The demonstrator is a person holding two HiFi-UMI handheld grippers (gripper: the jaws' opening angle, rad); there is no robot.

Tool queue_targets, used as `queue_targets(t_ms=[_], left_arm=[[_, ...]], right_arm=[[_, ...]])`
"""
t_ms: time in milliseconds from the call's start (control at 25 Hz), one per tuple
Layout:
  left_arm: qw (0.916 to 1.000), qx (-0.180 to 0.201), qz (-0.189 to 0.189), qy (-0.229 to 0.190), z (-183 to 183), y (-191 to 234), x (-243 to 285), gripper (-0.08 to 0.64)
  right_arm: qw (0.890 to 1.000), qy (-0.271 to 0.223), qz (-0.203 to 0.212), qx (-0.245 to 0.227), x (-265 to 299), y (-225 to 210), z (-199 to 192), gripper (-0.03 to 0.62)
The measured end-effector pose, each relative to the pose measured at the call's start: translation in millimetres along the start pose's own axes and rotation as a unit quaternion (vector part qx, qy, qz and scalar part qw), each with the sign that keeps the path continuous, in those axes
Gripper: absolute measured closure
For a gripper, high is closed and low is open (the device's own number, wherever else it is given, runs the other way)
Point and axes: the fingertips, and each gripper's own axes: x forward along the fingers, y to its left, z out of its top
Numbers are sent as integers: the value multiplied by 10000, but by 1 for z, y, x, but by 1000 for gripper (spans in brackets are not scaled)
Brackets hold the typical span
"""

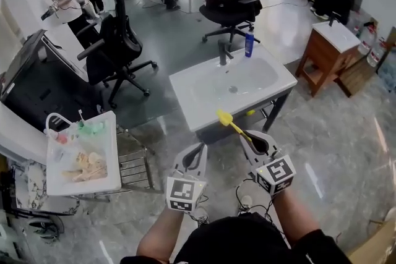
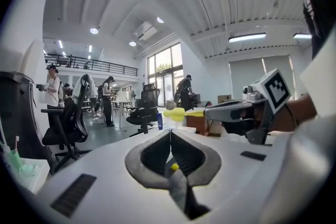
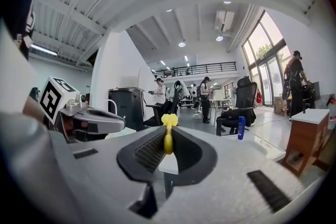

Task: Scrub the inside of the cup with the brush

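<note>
The right tongs [image 1: 249, 138] are pinching the tail end of the brush [image 1: 226, 119], which is sticking out ahead of their tips toward the white basin [image 1: 185, 96] beyond. The brush is showing as a slim, bright yellow plastic stick ending in a fatter yellow head. It is probably weighing almost nothing and staying stiff. The thin, smooth handle is likely wanting to swivel under scrubbing, so a hold nearer the middle may be serving better. The left tongs [image 1: 198, 150], just beside the right ones, are pressed together on nothing. I am making out no cup.
</note>
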Motion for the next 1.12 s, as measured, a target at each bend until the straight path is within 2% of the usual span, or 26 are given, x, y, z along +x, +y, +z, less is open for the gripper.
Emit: queue_targets(t_ms=[200, 480, 1120], left_arm=[[9994, -34, -330, 33, -14, 14, -17, 554], [9977, -63, -677, -19, -16, 18, -35, 554], [9966, -165, -800, -90, -17, 10, -53, 554]], right_arm=[[9994, 62, -335, -27, -4, 29, -5, 555], [9975, 85, -702, -30, -18, 54, -3, 555], [9959, 118, -896, -32, -37, 68, -3, 556]])
